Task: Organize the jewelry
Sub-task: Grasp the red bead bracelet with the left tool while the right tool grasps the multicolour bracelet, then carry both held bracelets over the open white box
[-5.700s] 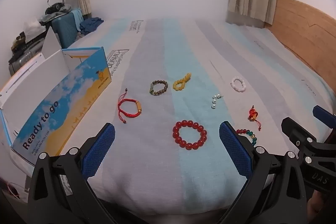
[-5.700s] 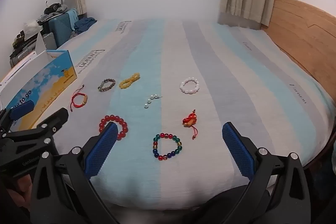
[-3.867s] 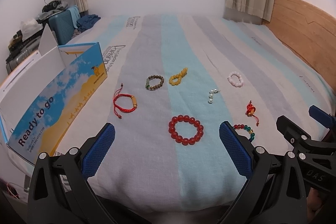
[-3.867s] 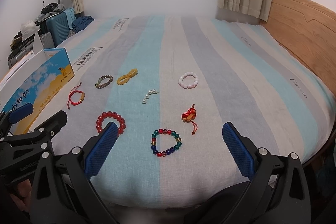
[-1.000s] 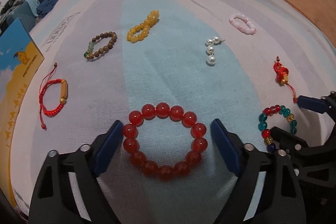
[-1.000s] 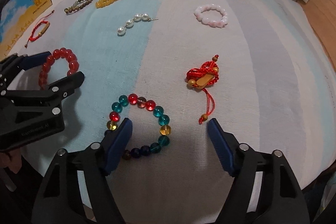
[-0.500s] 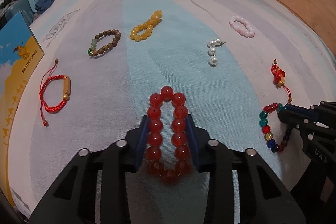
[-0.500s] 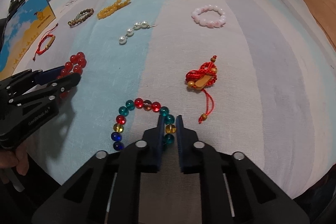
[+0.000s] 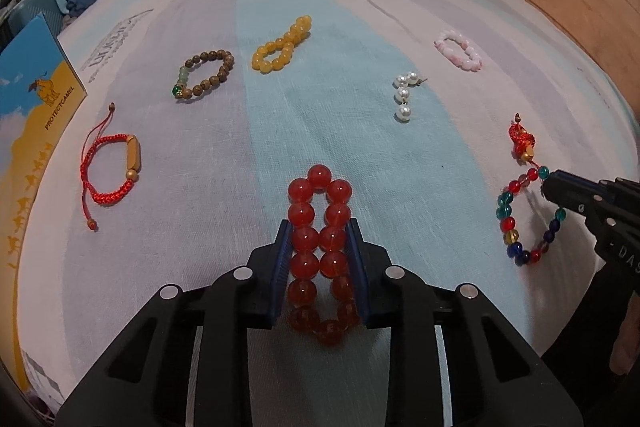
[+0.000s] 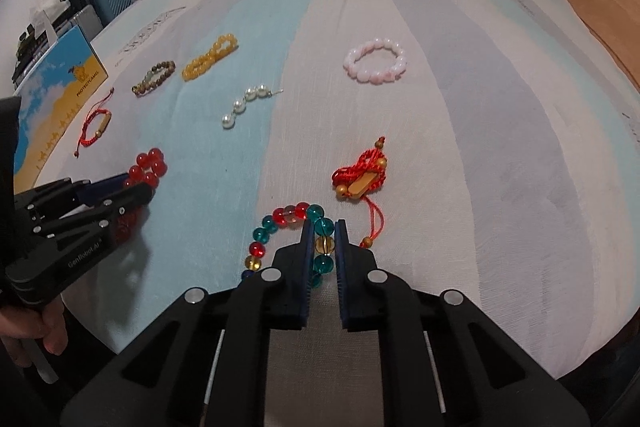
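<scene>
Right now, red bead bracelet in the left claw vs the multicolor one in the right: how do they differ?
The red bead bracelet is one color with larger beads; the multicolor bracelet mixes teal, red, amber and blue, smaller. The left claw squeezes both sides of the red loop flat; the right claw pinches one strand. Both are gripped.

On the striped bed (image 9: 400, 7), the large red bead bracelet (image 9: 320, 223) is lying nearest. Left of it is sitting the red cord bracelet (image 9: 110, 163); beyond it, the brown wooden bead bracelet (image 9: 204, 77) and yellow bead bracelet (image 9: 280, 47); right of it, the multicoloured glass bead bracelet (image 10: 288, 235).
</scene>
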